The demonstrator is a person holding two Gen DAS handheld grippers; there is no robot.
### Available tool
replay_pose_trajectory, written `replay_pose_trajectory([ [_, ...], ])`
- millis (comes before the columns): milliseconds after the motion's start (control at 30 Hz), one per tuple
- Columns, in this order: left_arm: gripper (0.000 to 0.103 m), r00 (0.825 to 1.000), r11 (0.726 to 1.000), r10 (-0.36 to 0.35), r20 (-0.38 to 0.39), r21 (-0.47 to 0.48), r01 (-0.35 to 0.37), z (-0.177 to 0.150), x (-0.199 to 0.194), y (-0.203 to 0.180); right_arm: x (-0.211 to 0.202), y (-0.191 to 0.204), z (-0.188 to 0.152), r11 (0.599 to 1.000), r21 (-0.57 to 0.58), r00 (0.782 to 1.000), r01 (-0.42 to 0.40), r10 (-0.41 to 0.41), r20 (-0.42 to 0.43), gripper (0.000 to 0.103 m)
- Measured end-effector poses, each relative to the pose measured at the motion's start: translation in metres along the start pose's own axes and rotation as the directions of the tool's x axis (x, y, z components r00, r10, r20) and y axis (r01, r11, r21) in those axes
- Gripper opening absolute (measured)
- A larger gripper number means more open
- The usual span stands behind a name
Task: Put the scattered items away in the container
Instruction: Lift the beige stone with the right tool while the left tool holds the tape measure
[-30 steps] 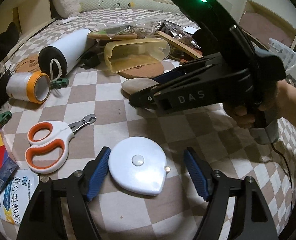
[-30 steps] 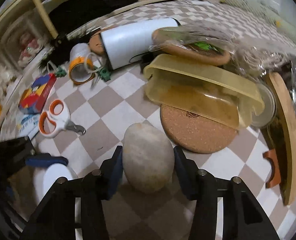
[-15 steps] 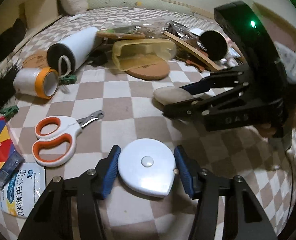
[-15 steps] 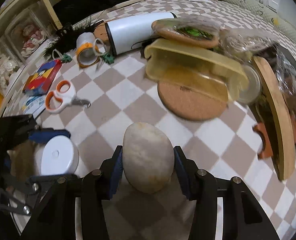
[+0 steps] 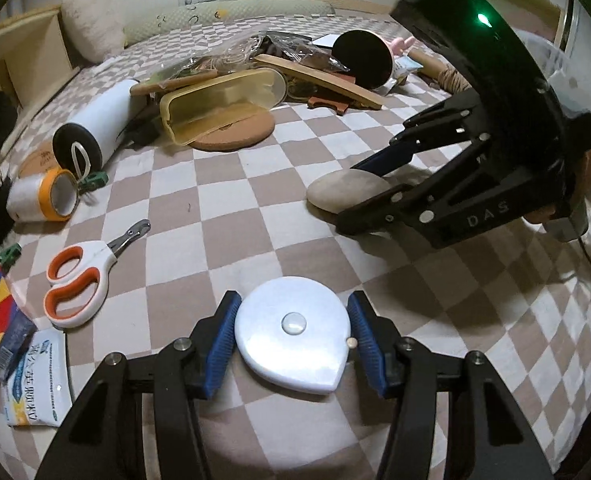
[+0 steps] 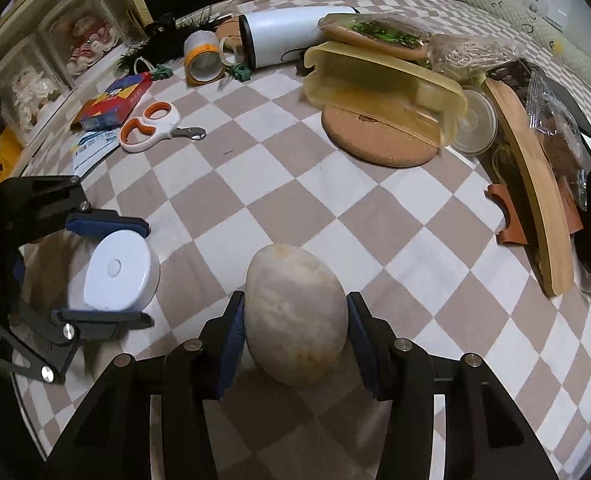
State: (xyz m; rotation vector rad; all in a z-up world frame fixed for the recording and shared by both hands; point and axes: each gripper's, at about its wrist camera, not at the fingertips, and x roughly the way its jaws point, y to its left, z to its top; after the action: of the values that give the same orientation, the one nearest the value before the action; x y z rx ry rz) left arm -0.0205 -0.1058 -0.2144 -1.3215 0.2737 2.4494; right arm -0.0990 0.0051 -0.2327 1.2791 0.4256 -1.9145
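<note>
Both grippers are seen clamped on something. Left gripper (image 5: 293, 346) is closed on a white tape measure (image 5: 293, 346), a flat teardrop-shaped case with a small round button in the middle and a tiny brass tab at one edge; blue finger pads (image 5: 221, 350) are pressed against both its sides. Right gripper (image 6: 295, 340) is closed on a smooth stone (image 6: 295, 312), an oval, pale beige-grey pebble with faint orange staining, held between its blue pads. From the left wrist view the right gripper (image 5: 369, 190) and stone (image 5: 345, 192) are seen off to the right, just above the cloth.

Farther out, a yellowish translucent container (image 6: 383, 88) is lying tipped on its side, resting partly on a round cork mat (image 6: 379, 144). Orange-handled clippers (image 5: 81, 276) are found left of the tape measure, well apart from it, with a roll of tape (image 5: 43, 196) and a white cylinder (image 5: 95, 124) beyond.

Everything is spread on a beige-and-white checkered cloth (image 5: 255, 200), apparently a bed, with pillows and a wall socket at the far end. A shelf unit with plush toys is visible in the right wrist view.
</note>
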Motion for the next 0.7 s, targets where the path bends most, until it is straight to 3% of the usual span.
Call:
replay_pose_trajectory([
  [200,0.061,0.999,0.999,0.050,-0.006,0.012,-0.049,-0.002,-0.001,-0.002,0.002,0.001,-0.001,1.000,-0.010,1.000,0.011,-0.011,0.006,0.050],
  [700,0.061,0.992,0.990,0.126,0.008,0.059,-0.126,-0.007,0.001,-0.012,0.002,0.002,-0.005,1.000,-0.004,0.999,0.029,-0.029,0.033,0.050],
])
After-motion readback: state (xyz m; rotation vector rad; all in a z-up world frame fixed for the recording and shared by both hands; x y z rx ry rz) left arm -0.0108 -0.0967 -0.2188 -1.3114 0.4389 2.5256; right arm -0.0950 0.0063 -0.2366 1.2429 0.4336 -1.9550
